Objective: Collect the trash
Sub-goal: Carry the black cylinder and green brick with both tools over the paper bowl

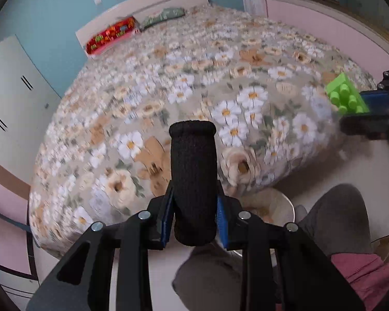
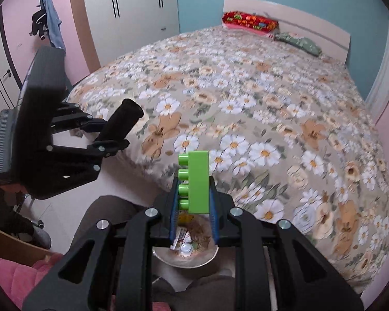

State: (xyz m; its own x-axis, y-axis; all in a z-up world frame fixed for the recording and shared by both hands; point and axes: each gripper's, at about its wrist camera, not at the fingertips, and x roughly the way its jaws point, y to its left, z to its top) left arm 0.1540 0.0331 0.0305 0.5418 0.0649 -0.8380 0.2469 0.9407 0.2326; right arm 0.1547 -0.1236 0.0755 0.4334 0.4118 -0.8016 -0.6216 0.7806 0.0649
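Note:
My left gripper (image 1: 194, 199) is shut on a black foam cylinder (image 1: 193, 181), which sticks forward over the foot of the flowered bed (image 1: 194, 77). It also shows at the left of the right wrist view (image 2: 122, 124). My right gripper (image 2: 193, 199) is shut on a green toy brick (image 2: 198, 181), studs to the left, held above a round bin (image 2: 207, 259) with scraps inside. The brick also shows at the right of the left wrist view (image 1: 346, 96). The bin's rim (image 1: 287, 202) lies below the bed's edge, partly hidden by my left gripper.
A red pillow (image 2: 249, 22) and a green pillow (image 2: 298, 41) lie at the headboard. White wardrobes (image 2: 132, 13) stand at the left wall. The person's knees (image 2: 103, 220) flank the bin. A pink cushion (image 2: 15, 274) sits low left.

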